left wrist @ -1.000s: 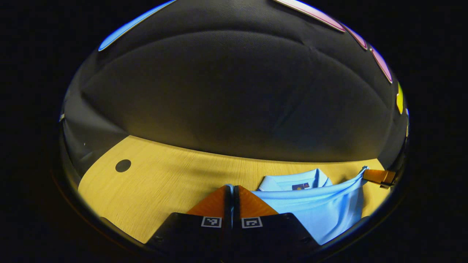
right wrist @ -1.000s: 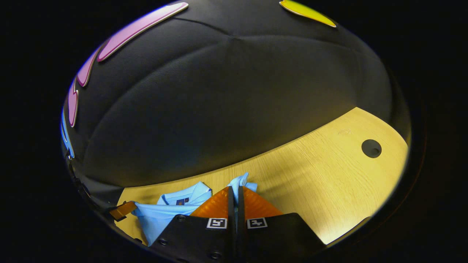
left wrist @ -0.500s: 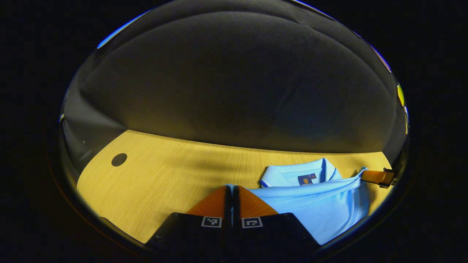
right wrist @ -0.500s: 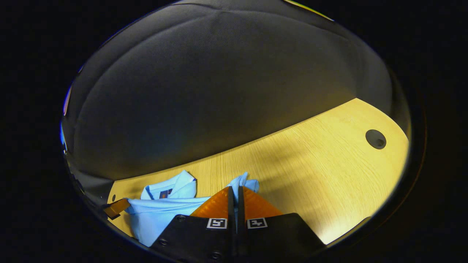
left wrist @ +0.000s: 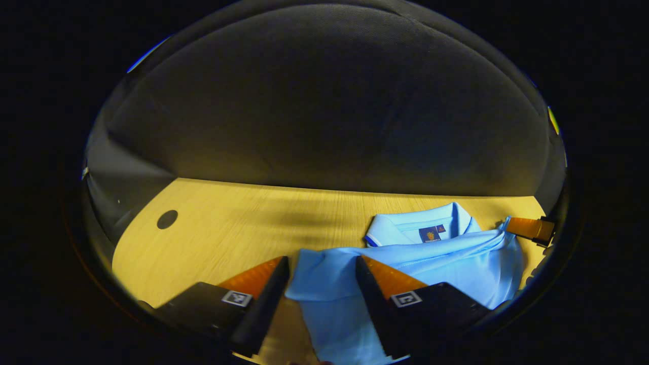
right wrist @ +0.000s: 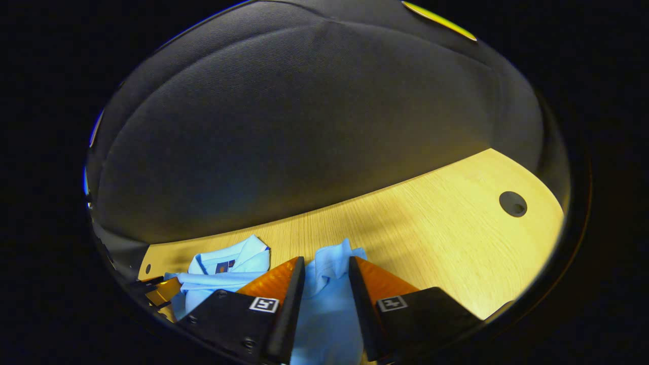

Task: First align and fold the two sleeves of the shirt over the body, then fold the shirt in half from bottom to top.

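We are holding both the left gripper [left wrist: 322, 276] and right gripper [right wrist: 324, 279] spread open over the light-blue polo shirt [left wrist: 446, 263], letting its folded hem settle below the collar [left wrist: 421, 225].

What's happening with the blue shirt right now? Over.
Left gripper open, right gripper open. Shirt folded bottom to top on table, collar showing. Nothing in the way.

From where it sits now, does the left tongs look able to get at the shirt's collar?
Probably yes. The left tongs stand open over the shirt, and the collar lies exposed just ahead on the table with nothing between.
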A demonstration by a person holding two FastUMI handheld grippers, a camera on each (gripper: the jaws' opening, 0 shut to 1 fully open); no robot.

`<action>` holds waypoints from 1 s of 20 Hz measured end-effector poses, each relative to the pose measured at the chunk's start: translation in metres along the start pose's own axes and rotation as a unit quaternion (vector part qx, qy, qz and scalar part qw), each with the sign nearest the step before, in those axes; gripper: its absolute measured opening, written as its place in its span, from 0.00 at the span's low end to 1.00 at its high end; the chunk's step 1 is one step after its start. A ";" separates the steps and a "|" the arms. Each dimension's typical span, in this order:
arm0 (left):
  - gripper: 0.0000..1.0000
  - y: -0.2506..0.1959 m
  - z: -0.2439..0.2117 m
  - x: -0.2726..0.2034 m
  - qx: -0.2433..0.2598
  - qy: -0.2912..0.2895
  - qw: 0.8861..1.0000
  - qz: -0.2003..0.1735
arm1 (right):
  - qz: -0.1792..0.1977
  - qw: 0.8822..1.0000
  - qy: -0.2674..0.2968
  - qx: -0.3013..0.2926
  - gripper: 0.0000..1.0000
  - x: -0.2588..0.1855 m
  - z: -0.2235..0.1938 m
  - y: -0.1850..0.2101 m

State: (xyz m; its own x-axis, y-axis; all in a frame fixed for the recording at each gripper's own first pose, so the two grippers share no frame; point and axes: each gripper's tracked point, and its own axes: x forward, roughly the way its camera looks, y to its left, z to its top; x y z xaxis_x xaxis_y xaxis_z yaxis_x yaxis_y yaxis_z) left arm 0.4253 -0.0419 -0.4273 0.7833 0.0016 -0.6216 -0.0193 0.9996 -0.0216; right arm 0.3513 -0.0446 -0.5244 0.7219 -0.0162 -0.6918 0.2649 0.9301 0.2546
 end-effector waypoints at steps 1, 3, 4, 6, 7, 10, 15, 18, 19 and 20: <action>0.93 -0.001 0.005 -0.004 0.003 -0.007 1.000 -0.001 | 0.001 1.000 -0.003 -0.010 0.54 -0.005 0.003 0.000; 0.92 -0.001 0.019 -0.019 0.019 -0.035 0.999 -0.003 | 0.005 0.999 -0.026 -0.028 0.66 -0.020 0.016 -0.001; 0.92 -0.002 0.026 -0.029 0.026 -0.049 0.998 -0.007 | 0.008 0.998 -0.042 -0.037 0.66 -0.031 0.024 0.000; 0.92 -0.006 0.039 -0.057 0.037 -0.082 0.996 -0.014 | 0.019 0.996 -0.069 -0.055 0.66 -0.064 0.038 0.003; 0.92 -0.010 0.045 -0.078 0.042 -0.101 0.994 -0.020 | 0.024 0.994 -0.082 -0.063 0.66 -0.081 0.044 0.004; 0.91 -0.014 0.057 -0.145 0.048 -0.150 0.987 -0.030 | 0.036 0.990 -0.115 -0.073 0.57 -0.143 0.059 0.012; 0.91 -0.023 0.075 -0.279 0.037 -0.223 0.973 -0.056 | 0.059 0.981 -0.169 -0.076 0.72 -0.266 0.071 0.028; 0.91 -0.026 0.081 -0.355 0.030 -0.250 0.966 -0.066 | 0.067 0.976 -0.191 -0.081 0.75 -0.337 0.079 0.034; 0.91 -0.027 0.081 -0.379 0.028 -0.255 0.964 -0.069 | 0.071 0.974 -0.199 -0.081 0.75 -0.358 0.084 0.037; 0.91 -0.025 0.079 -0.402 0.028 -0.260 0.963 -0.071 | 0.072 0.972 -0.207 -0.082 0.75 -0.382 0.088 0.039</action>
State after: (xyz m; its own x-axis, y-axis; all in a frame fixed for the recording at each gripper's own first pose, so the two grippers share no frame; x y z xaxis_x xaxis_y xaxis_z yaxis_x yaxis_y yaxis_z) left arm 0.1597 -0.0650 -0.1153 0.9811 -0.1351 -0.1387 0.1328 0.9908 -0.0261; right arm 0.1422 -0.0348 -0.1906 0.9484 0.0039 -0.3170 0.0610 0.9790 0.1944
